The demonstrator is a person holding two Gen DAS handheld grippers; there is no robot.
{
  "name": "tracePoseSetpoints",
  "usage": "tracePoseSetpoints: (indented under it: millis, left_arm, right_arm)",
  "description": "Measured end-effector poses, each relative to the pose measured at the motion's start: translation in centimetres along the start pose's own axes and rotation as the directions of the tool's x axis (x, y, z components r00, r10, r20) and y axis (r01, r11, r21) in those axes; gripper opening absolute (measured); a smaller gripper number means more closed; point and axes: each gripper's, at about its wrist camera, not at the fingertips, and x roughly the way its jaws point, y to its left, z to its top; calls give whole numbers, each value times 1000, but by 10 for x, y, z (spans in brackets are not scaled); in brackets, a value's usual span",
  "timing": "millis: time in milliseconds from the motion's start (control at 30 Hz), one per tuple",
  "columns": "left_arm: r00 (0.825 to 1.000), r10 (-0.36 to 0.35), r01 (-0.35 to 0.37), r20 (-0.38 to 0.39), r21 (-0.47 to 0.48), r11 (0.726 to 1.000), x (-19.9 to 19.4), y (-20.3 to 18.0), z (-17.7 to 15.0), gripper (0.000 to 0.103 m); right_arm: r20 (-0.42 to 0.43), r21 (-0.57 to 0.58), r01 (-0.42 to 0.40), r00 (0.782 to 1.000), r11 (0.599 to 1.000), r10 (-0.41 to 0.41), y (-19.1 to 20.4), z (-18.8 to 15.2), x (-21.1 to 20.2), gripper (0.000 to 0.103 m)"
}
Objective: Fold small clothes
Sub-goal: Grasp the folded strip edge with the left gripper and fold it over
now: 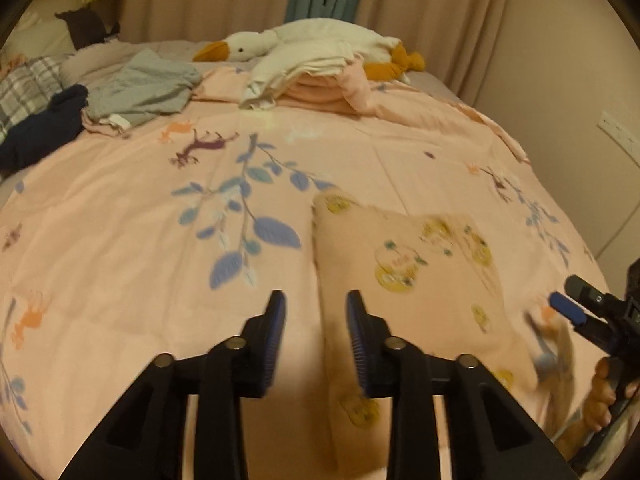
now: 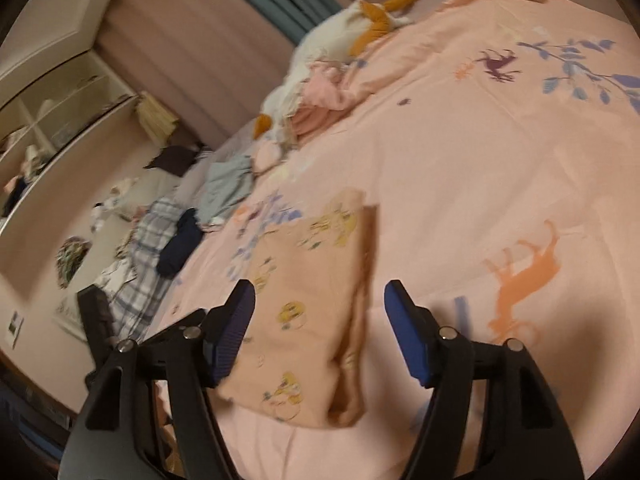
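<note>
Across the whole lower field of both views spreads a pink bedspread printed with blue leaves and small animals, the largest thing in sight. On it, toward 5 o'clock in the left wrist view, lies the small peach garment with yellow round prints, folded flat into a long shape; its long axis runs away from the camera, its far corner toward 12 o'clock, its near end under the gripper. At 12 o'clock near the curtains rests a white plush goose with orange beak and feet, lying on a stack of folded pink and cream clothes. At 10 o'clock sit a crumpled grey garment, a dark navy garment and a plaid cloth, all well apart from the peach garment. The left gripper has its jaws spread apart, holding nothing, above the garment's left edge. The right gripper is likewise spread wide and empty, the garment lying between and beyond its fingers.
</note>
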Motion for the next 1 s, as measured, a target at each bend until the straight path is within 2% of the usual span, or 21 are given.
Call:
tracePoseSetpoints:
  millis: [33, 100, 300, 433, 533, 633, 700, 733, 800, 833, 933, 1000]
  left_arm:
    - [1000, 23, -23, 7, 7, 1000, 2, 0, 2, 47]
    - [999, 26, -27, 17, 23, 999, 7, 1, 4, 52]
    - [998, -31, 31, -53, -10, 999, 23, 11, 3, 54]
    - [992, -87, 85, -88, -23, 996, 31, 14, 2, 72]
    - [981, -145, 143, -130, -25, 989, 37, 13, -1, 73]
    - [965, -200, 190, -171, -72, 979, 46, 17, -3, 73]
    - [944, -269, 247, -189, -131, 960, 53, 22, -5, 73]
    - [923, -331, 298, -195, -177, 938, 59, 25, -7, 74]
    - [874, -446, 395, -195, -250, 884, 69, 30, -9, 77]
    - [843, -503, 445, -192, -277, 851, 73, 32, -9, 79]
    - [731, -658, 566, -179, -378, 732, 90, 35, -9, 79]
    - [704, -688, 586, -179, -402, 704, 97, 33, -8, 79]
  right_arm:
    - [2, -10, 13, 1000, 1000, -13, 0, 3, 2, 71]
    - [-19, -23, 35, 999, 999, -35, -1, 6, 7, 77]
    - [-96, -26, 67, 993, 997, -69, -14, 12, 25, 80]
    - [-149, -1, 77, 986, 997, -76, -18, 11, 38, 83]
    - [-187, -17, 93, 978, 996, -94, -16, 6, 44, 84]
    - [-201, -29, 90, 975, 996, -94, -13, 2, 47, 85]
    - [-209, -23, 73, 975, 997, -76, -14, 2, 48, 87]
    - [-213, -9, 57, 975, 998, -58, -14, 1, 48, 88]
    - [-213, 29, 19, 977, 999, -13, -17, 1, 51, 89]
    - [-213, 47, 0, 977, 999, 10, -17, 0, 54, 90]
    - [-246, 112, -95, 962, 989, 121, -12, -3, 69, 90]
    - [-270, 112, -115, 953, 987, 141, -5, -6, 78, 90]
